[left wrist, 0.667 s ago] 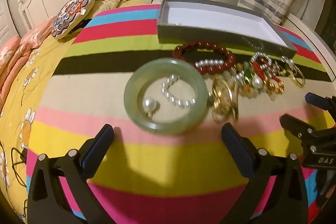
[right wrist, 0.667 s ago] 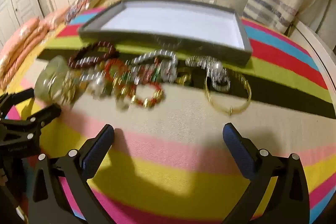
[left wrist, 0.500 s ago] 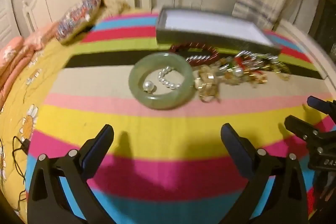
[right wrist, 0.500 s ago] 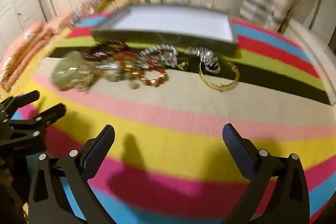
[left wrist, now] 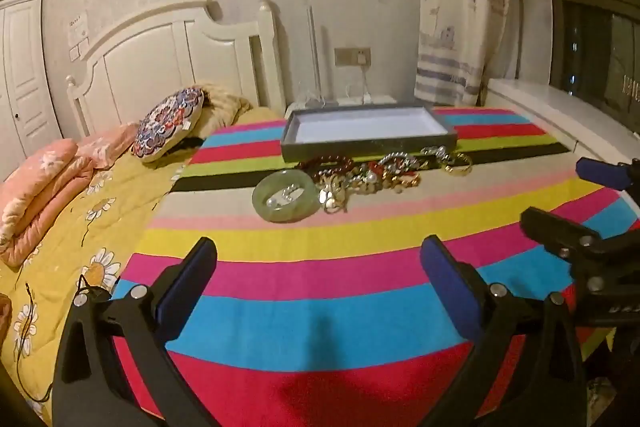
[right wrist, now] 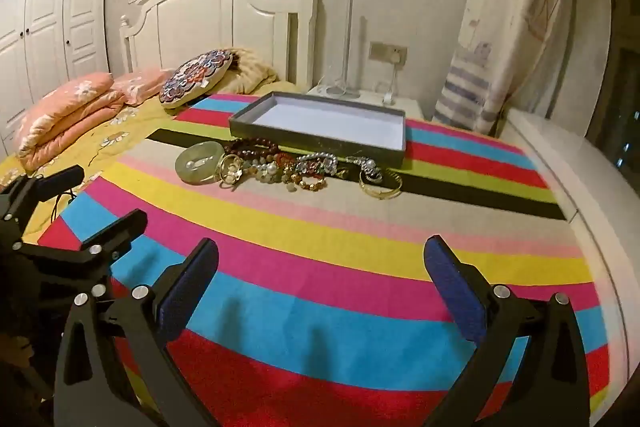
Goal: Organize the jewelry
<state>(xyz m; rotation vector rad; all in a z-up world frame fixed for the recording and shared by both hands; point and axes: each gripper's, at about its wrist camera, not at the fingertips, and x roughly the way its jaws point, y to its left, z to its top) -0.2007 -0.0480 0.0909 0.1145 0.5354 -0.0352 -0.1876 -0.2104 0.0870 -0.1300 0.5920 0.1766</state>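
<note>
A pile of jewelry lies on a striped cloth: a green jade bangle point(left wrist: 285, 198) point(right wrist: 199, 161) with pearls inside it, dark red beads point(left wrist: 330, 161), mixed bracelets point(left wrist: 384, 173) point(right wrist: 304, 169) and a gold bangle point(left wrist: 458, 163) point(right wrist: 380, 185). A shallow grey tray point(left wrist: 366, 147) point(right wrist: 320, 143) with a white, empty floor stands just behind the pile. My left gripper point(left wrist: 318, 275) is open and empty, well short of the jewelry. My right gripper point(right wrist: 320, 275) is open and empty, also well back; it shows at the right edge of the left wrist view point(left wrist: 580, 203).
The striped cloth point(left wrist: 320, 307) covers a bed. A yellow daisy quilt point(left wrist: 60, 227), pink folded blankets point(left wrist: 36, 187) and a round patterned cushion point(left wrist: 168, 125) lie left. A white headboard point(left wrist: 168, 47), nightstand point(right wrist: 368, 103), curtain point(right wrist: 512, 27) and window ledge point(left wrist: 560, 111) lie beyond.
Both grippers have pulled back and risen away from the jewelry, which now looks smaller and farther. Both stay open. The jewelry and tray have not moved.
</note>
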